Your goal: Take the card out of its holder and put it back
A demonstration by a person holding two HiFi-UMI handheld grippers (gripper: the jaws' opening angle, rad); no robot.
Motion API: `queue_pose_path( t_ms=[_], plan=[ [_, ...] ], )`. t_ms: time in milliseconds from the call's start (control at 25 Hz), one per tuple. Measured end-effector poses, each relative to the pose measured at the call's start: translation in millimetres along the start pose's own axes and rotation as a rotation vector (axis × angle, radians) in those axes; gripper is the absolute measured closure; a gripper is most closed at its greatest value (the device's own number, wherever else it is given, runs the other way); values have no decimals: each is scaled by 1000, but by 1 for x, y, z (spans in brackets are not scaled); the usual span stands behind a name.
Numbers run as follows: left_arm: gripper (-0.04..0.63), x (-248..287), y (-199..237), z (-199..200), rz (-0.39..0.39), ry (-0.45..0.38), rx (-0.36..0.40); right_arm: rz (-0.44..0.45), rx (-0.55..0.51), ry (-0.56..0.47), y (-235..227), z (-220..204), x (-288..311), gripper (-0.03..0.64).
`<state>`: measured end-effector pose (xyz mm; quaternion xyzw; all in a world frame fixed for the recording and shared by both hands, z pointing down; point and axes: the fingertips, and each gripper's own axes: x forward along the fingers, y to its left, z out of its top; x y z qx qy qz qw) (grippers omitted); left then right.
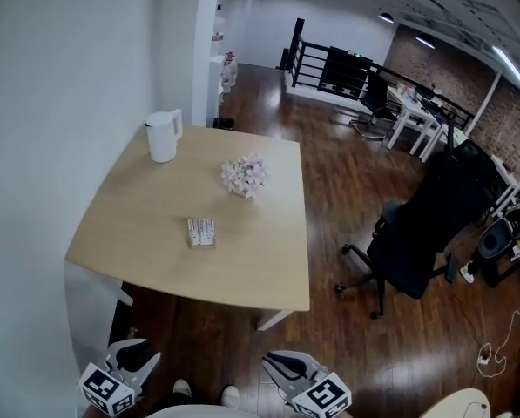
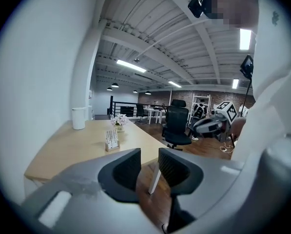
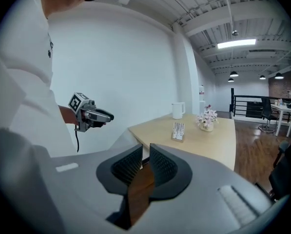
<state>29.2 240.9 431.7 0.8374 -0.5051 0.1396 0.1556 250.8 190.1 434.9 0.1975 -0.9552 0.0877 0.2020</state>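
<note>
The card holder (image 1: 200, 232), a small wooden stand with a pale card upright in it, sits near the middle of the light wooden table (image 1: 146, 225). It also shows in the left gripper view (image 2: 111, 140) and the right gripper view (image 3: 178, 130). Both grippers hang low in front of the table's near edge, well short of the holder. My left gripper (image 1: 138, 349) (image 2: 149, 160) is open with only floor showing between its jaws. My right gripper (image 1: 275, 361) (image 3: 145, 155) has a narrow gap between its pads and holds nothing.
A white kettle (image 1: 163, 136) stands at the table's far left corner, and a small pot of pale flowers (image 1: 245, 177) sits beyond the holder. A black office chair (image 1: 425, 233) stands on the wooden floor to the right. A white wall runs along the left.
</note>
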Motion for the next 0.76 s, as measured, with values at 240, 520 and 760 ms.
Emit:
queue_pose_path(
  t_ms=[240,520,760],
  plan=[
    [472,-23,-5,10,-19,-71,-19,29,-34,-2,34,14,19,568],
    [477,-71,-17,-5,-25,-95,-45,49,-53,-12,87,22,25,568],
    [479,-103,-15,-25,-27,-93,-39,57,-65,-4,126,25,31,568]
  ],
)
